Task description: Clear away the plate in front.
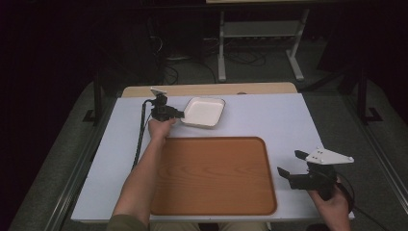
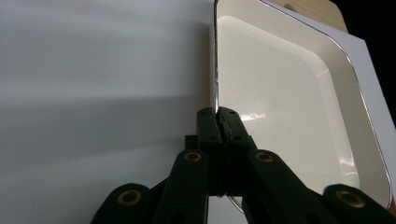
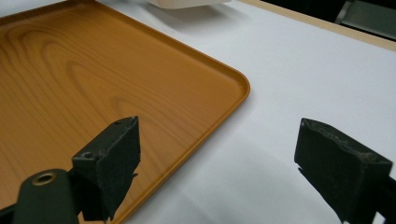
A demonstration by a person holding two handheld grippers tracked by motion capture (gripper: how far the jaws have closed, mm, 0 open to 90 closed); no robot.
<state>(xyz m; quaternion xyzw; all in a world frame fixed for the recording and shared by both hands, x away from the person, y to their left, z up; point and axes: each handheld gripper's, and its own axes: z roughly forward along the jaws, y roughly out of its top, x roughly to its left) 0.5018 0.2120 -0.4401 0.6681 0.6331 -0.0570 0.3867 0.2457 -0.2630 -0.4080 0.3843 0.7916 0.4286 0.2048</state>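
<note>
A shallow white square dish (image 1: 204, 111) sits on the white table behind the wooden tray (image 1: 214, 175). My left gripper (image 1: 182, 115) is shut on the dish's left rim. In the left gripper view both pads pinch the thin rim of the dish (image 2: 280, 93) at the gripper's tips (image 2: 218, 121). My right gripper (image 1: 289, 164) hovers just off the tray's right edge, jaws wide apart with nothing between them. In the right gripper view the right gripper (image 3: 217, 154) straddles the tray's corner (image 3: 140, 79).
The tray lies bare at the table's front centre. A strip of light wood (image 1: 207, 89) runs along the table's far edge. A metal frame (image 1: 260, 43) stands on the floor beyond. The white tabletop (image 1: 288, 120) stretches to the right of the dish.
</note>
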